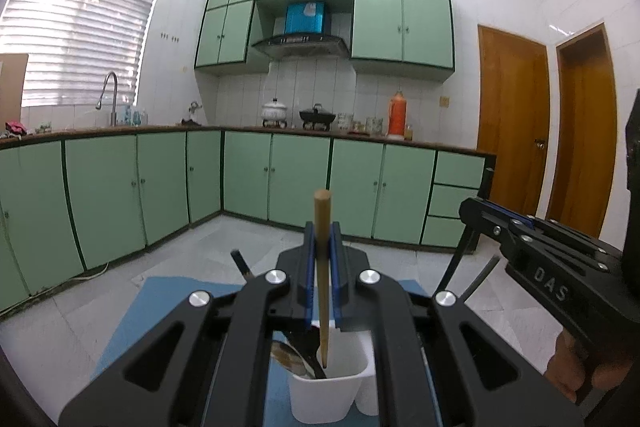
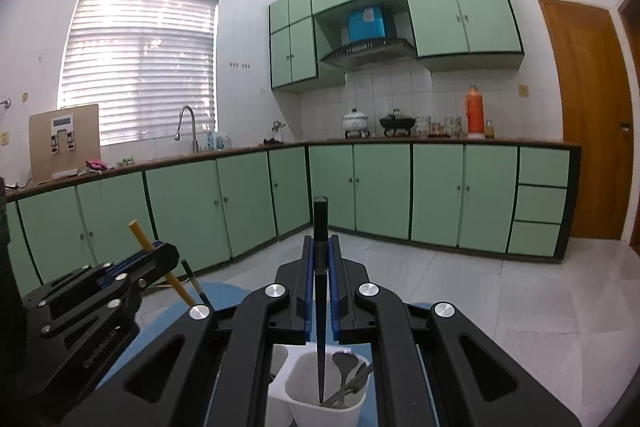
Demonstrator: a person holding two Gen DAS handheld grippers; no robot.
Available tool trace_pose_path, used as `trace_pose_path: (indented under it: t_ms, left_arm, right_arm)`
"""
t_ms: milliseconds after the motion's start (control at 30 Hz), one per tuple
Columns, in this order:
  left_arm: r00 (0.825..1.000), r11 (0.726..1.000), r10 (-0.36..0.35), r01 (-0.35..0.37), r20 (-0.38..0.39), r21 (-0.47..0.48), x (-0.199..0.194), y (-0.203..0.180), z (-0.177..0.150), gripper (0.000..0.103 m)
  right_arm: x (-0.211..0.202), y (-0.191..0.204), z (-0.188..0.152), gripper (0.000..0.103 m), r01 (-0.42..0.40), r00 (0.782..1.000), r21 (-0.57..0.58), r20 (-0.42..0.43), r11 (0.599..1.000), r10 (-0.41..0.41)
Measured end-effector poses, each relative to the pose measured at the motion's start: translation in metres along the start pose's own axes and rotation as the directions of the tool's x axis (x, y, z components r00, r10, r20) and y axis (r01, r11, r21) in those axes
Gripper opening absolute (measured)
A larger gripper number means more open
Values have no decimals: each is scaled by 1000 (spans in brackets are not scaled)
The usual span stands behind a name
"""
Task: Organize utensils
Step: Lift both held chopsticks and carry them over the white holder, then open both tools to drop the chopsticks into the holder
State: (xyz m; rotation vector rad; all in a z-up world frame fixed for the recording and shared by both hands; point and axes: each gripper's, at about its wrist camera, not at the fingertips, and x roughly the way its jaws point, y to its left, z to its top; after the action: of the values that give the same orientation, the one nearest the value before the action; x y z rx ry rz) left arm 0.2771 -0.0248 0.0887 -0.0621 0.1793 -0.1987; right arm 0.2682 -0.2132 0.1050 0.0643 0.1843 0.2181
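Note:
My left gripper [image 1: 322, 231] is shut on a tan wooden chopstick [image 1: 322, 211] that stands nearly upright, its thin tip down inside a white holder compartment [image 1: 340, 379] beside a dark spoon [image 1: 290, 357]. My right gripper [image 2: 320, 241] is shut on a black chopstick [image 2: 321, 219], whose tip dips into a white compartment [image 2: 304, 391] holding metal spoons [image 2: 348, 371]. Each view catches the other tool: the right gripper [image 1: 472, 211] with its black stick at the right edge, the left gripper [image 2: 166, 253] with the tan chopstick [image 2: 140, 237] at lower left.
The white holder stands on a blue mat [image 1: 160, 303] over a pale surface. Another black stick [image 2: 196, 281] leans up from behind the holder. Beyond are green base cabinets [image 1: 280, 179], a counter with pots and an orange flask [image 1: 397, 117], and wooden doors [image 1: 516, 123].

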Motion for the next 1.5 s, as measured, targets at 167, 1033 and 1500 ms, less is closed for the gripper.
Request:
trace_pose_path:
  t_ms: [167,1033,1500]
  left_arm:
    - [999,1000,6,-7,-33,-8,13,8,-10,6]
    - [995,999,42,-41,-95,13,20,11,-27,30]
    - [998,997,67,-67,0,30,-37,12,-24,77]
  right_arm:
    - [9,0,-14,7,1,999,5,-33,1000,0]
    - [10,-11,-32,15,14,997,30,-81,999,-12]
    - [-44,-16,-31,59,66,998,34,0,997,-66]
